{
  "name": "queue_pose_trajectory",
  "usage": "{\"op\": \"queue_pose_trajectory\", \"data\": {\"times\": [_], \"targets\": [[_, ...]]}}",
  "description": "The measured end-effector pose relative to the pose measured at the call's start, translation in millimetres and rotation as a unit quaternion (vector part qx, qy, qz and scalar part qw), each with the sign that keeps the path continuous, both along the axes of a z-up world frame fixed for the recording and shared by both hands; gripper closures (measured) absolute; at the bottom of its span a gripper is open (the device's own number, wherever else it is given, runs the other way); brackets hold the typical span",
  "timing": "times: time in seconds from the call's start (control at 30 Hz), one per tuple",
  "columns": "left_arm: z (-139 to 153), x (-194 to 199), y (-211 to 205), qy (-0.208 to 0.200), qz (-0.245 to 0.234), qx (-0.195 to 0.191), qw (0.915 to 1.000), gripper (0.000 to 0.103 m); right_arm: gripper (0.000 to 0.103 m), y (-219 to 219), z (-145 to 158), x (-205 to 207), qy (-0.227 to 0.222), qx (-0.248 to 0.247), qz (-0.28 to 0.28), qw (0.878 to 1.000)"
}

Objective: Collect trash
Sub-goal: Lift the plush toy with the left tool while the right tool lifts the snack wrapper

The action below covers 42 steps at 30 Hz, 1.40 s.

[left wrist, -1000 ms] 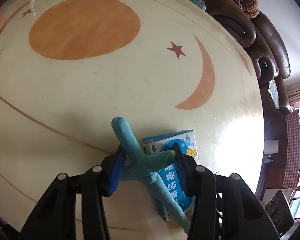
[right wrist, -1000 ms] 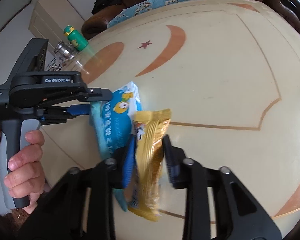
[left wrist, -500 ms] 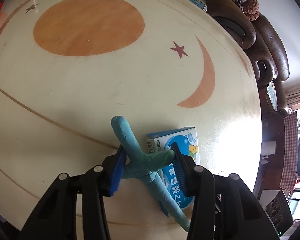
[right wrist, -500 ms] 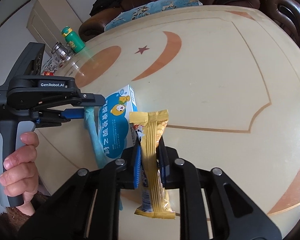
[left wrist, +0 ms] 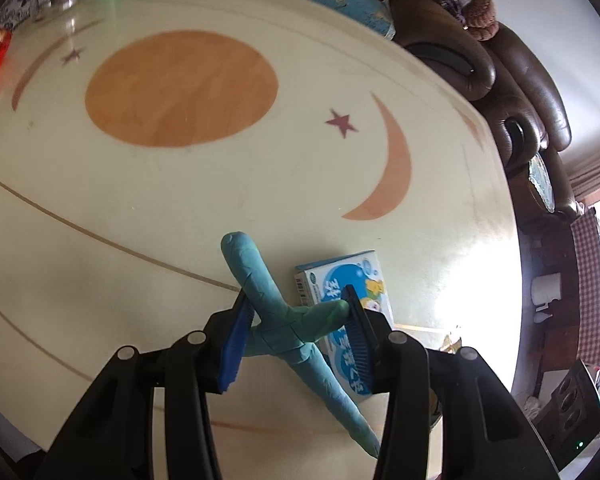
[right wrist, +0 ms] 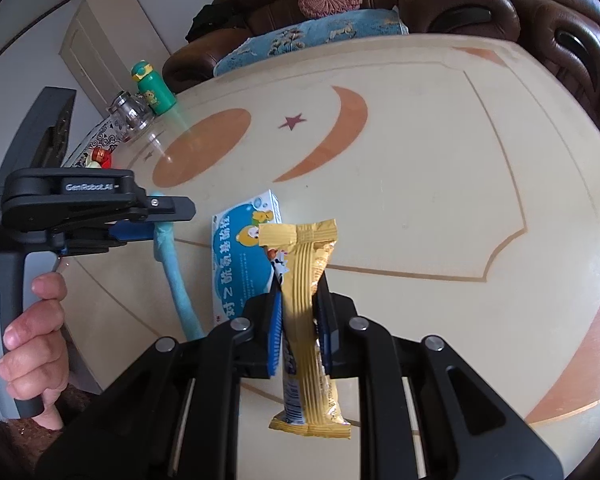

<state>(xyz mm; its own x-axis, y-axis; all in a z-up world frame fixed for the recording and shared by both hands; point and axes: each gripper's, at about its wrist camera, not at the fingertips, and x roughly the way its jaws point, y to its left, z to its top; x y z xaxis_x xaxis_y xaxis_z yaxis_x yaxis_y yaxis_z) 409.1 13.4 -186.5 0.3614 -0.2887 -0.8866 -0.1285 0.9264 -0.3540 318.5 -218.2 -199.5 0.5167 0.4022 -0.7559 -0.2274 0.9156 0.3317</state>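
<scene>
Since a second ago, right jaws have pinched onto the snack; left wrist view has tipped up, bringing far table clutter into sight. Left wrist view: left gripper [left wrist: 298, 314] clamps a twisted teal wrapper [left wrist: 278, 316] between its blue pads, held partly over the blue-and-white box [left wrist: 342, 300], which lies flat on the cream table [left wrist: 180, 200] (moon-and-star inlay), on the near side of the orange crescent. Right wrist view: right gripper [right wrist: 298, 312] pressed tight on a gold snack packet [right wrist: 306, 300], packet upright, its top sticking up past the pads, just right of the box [right wrist: 240, 256]. Left of the box, a hand [right wrist: 36, 340] grips the left gripper's [right wrist: 168, 220] handle; teal wrapper [right wrist: 176, 276] dangles from its jaws. Green bottle [right wrist: 153, 90] and glass jar [right wrist: 134, 114] stand at the far table edge, well apart from the box.
</scene>
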Motion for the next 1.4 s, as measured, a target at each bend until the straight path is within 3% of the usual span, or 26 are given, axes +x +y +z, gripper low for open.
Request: {"op": "queue_pose_trajectory", "data": {"times": [0.43, 0.97, 1.4], "targets": [[68.1, -64.4, -11.5, -0.089, -0.044, 0.075, 0.9922, 0.059, 0.087, 19.1, 64.3, -43.6, -0.092, -0.067, -0.019, 0.993], [121.5, -170.7, -22.9, -0.153, -0.079, 0.121, 0.9776, 0.059, 0.087, 31.4, 148.3, -127.8, -0.16, -0.101, -0.042, 0.981], [148.8, -251.5, -31.4, -0.199, -0.091, 0.174, 0.9602, 0.059, 0.087, 33.1, 183.3, -206.4, -0.194, -0.133, -0.071, 0.969]]}}
